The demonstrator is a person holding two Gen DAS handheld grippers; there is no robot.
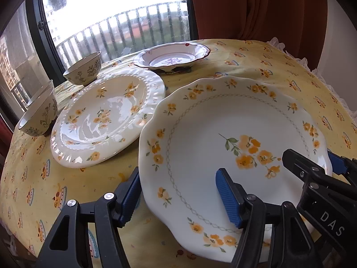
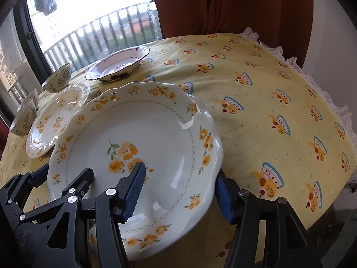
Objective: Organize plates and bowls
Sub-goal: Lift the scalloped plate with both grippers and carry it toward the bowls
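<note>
Straddling the near-left rim of the big plate (image 1: 223, 151), the left gripper (image 1: 180, 192) has one blue pad under the edge and the other above the plate's face; whether the pads actually press on the rim cannot be told from the left wrist view. That plate is tilted, its left edge raised off the yellow cloth (image 1: 256, 67). At its right edge the right gripper (image 1: 312, 163) reaches in, one black finger over the face and a blue pad behind the rim. Beside the big plate on the left lies a ribbed plate (image 1: 107, 120), and beyond that a dark-rimmed dish (image 1: 174, 58). Three small bowls (image 1: 83, 70) stand near the window (image 1: 116, 15).

From the right wrist view, the right gripper (image 2: 180, 189) straddles the big plate's (image 2: 156, 138) near-right rim, one pad over the face, the other outside beneath the edge; contact again cannot be told. The left gripper (image 2: 64, 174) sits at the plate's left edge. The ribbed plate (image 2: 55, 116), the dish (image 2: 118, 64) and the bowls (image 2: 57, 81) stand behind on the cloth (image 2: 267, 89).
</note>
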